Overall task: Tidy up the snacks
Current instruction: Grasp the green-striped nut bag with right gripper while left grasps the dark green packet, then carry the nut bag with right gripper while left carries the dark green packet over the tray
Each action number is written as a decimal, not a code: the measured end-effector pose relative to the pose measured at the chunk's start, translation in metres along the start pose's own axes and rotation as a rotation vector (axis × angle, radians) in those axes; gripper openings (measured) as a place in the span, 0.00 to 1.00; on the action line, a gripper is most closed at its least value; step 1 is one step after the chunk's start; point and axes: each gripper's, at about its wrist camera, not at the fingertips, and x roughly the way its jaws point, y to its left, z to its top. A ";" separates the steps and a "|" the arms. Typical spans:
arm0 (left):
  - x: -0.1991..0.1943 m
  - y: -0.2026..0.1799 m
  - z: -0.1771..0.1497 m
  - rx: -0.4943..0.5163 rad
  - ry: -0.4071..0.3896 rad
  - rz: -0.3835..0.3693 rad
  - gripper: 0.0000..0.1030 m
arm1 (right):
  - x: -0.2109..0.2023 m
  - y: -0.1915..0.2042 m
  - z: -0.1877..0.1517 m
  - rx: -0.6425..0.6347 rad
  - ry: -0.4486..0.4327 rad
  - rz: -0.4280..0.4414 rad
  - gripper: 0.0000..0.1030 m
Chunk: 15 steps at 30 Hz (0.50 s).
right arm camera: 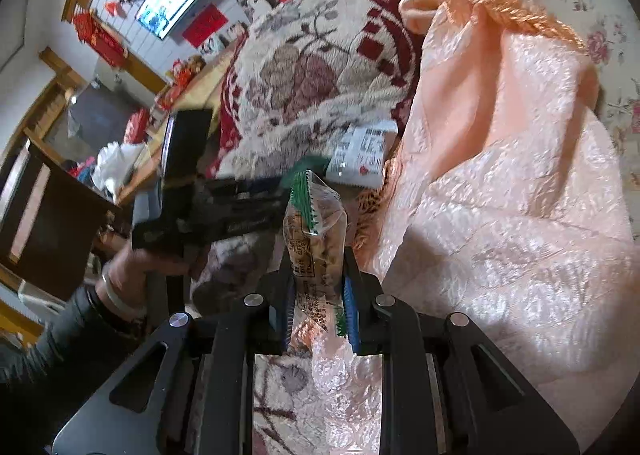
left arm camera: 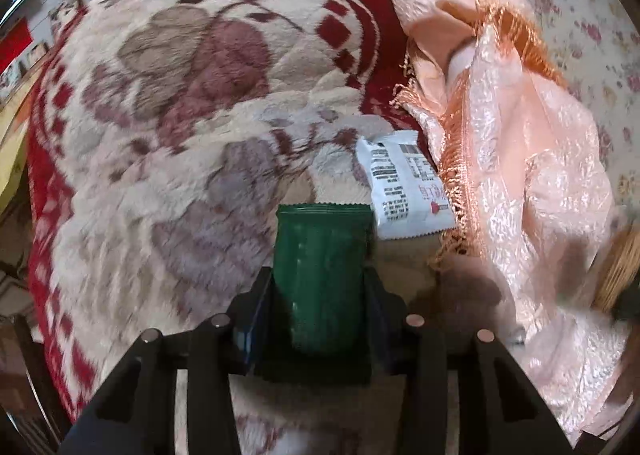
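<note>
Both hands loaded, one snack waiting on the blanket.

The green packet (left arm camera: 322, 279) is sitting between the left gripper (left arm camera: 320, 287) fingers, which are pinching its sides just above the floral blanket (left arm camera: 180, 95). The right gripper (right arm camera: 316, 279) is clamping tight on a clear snack bag (right arm camera: 314, 231), holding it upright in the air. The white packet (left arm camera: 404, 187) is lying just beyond, against the fringe of the peach cloth (left arm camera: 520, 159). Pickup looks to be the step in hand. Next, I'd say, both are needing carrying to one spot; a wicker basket (left arm camera: 618, 271) is peeking in at the left view's right edge.
</note>
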 end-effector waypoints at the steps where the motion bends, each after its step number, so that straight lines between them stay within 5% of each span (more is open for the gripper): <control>1: -0.005 0.002 -0.004 -0.013 -0.004 0.003 0.45 | -0.005 0.001 0.001 -0.001 -0.022 0.014 0.19; 5: -0.034 0.012 -0.026 -0.057 -0.031 0.034 0.45 | -0.020 0.008 0.004 -0.024 -0.076 0.065 0.19; 15: -0.113 0.042 -0.106 -0.277 -0.092 0.142 0.45 | -0.005 0.051 -0.020 -0.090 -0.004 0.138 0.19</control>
